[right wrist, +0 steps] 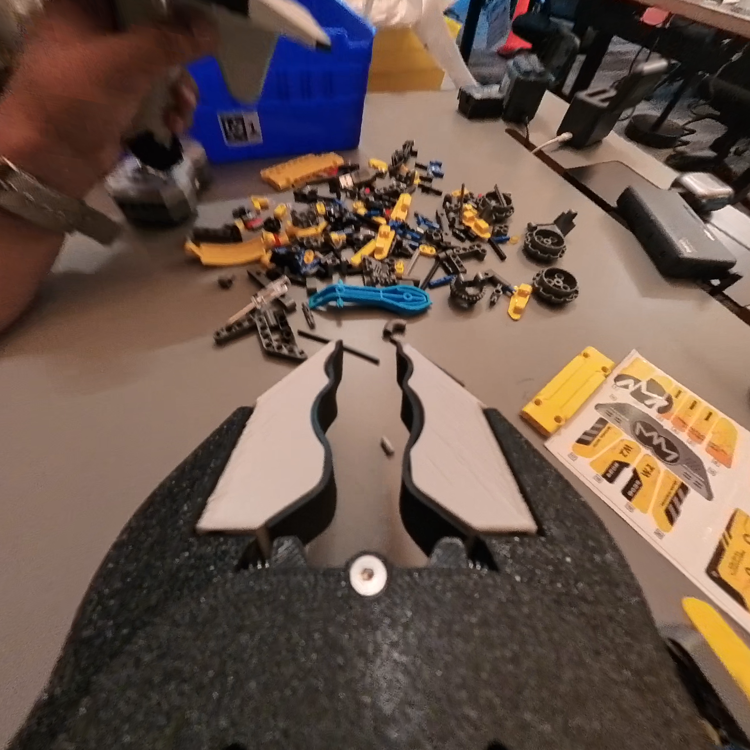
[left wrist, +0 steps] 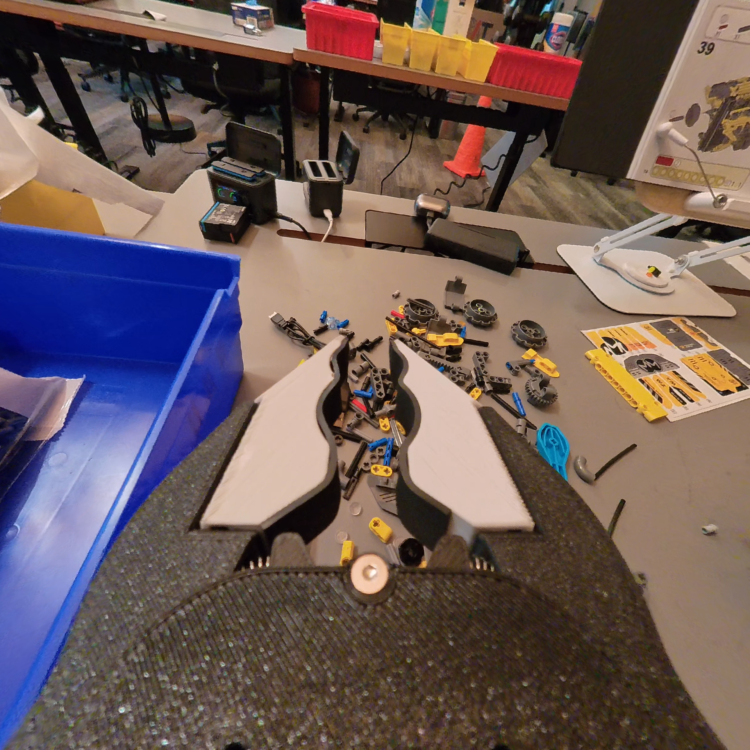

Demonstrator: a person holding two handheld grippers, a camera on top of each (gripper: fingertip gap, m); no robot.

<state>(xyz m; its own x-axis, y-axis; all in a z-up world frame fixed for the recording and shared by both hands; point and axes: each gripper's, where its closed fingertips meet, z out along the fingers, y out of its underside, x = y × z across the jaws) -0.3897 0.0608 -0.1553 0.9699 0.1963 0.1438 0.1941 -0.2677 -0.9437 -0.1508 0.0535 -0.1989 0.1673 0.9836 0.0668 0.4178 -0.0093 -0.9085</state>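
The left gripper [left wrist: 367, 345] is hovering with fingers spread and empty over a pile of small plastic building parts [left wrist: 410, 377] lying on the grey table [left wrist: 284, 284], just beside the blue bin [left wrist: 121, 324]. The right gripper [right wrist: 367, 347] is likewise spread and empty, its tips nearing a short black axle [right wrist: 359, 353] at the pile's edge, with a sticker sheet [right wrist: 649, 446] lying to its right. Judged from appearance, the parts are light, rigid and smooth; pinching across flat sides is advisable, as the round axle is likely to roll.
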